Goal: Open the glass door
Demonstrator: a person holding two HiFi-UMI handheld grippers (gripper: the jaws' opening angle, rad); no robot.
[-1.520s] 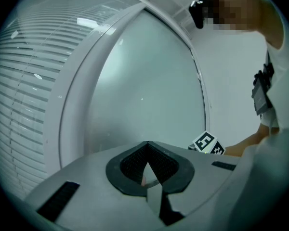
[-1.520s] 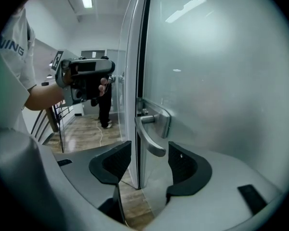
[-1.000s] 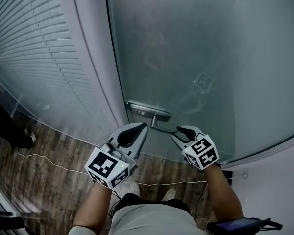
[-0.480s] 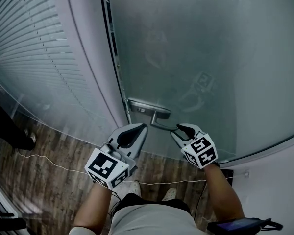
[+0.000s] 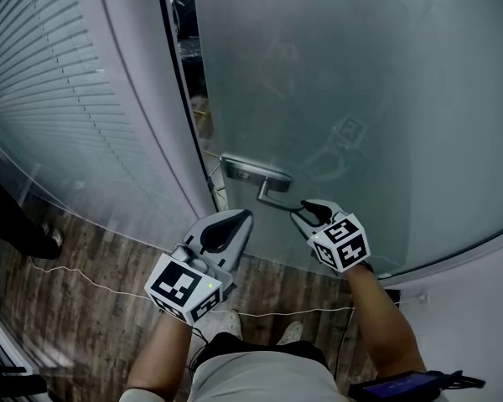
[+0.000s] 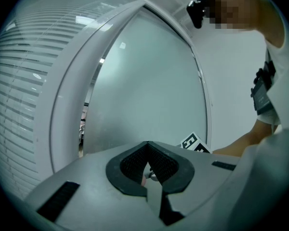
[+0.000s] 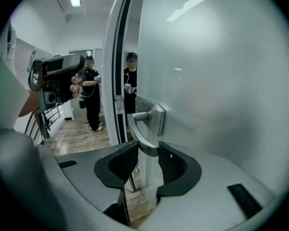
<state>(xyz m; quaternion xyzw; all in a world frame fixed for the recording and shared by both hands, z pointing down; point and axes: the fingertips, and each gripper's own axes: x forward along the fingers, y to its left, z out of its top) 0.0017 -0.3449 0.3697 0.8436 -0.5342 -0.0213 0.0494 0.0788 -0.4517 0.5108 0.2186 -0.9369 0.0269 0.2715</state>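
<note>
The frosted glass door [image 5: 360,74] stands slightly ajar, with a dark gap [image 5: 189,65] along its left edge. Its metal lever handle [image 5: 272,193] hangs from a plate [image 5: 251,172]. My right gripper [image 5: 303,208] is shut on the lever's free end. In the right gripper view the lever [image 7: 142,136] runs down between the two black pads, and the right gripper [image 7: 148,150] clamps it from both sides. My left gripper [image 5: 241,216] hovers just left of the handle, shut and empty. In the left gripper view the left gripper [image 6: 148,146] points level at the door [image 6: 149,95], its tips together.
A white door frame [image 5: 142,99] and a glass wall with blinds [image 5: 33,82] stand to the left. Wooden floor [image 5: 75,308] with a thin cable [image 5: 84,279] lies below. Through the gap, two people [image 7: 91,90] stand in the room beyond.
The door has swung away from the frame and the gap along its left edge has widened. My right gripper moved with the handle. The left gripper stayed put.
</note>
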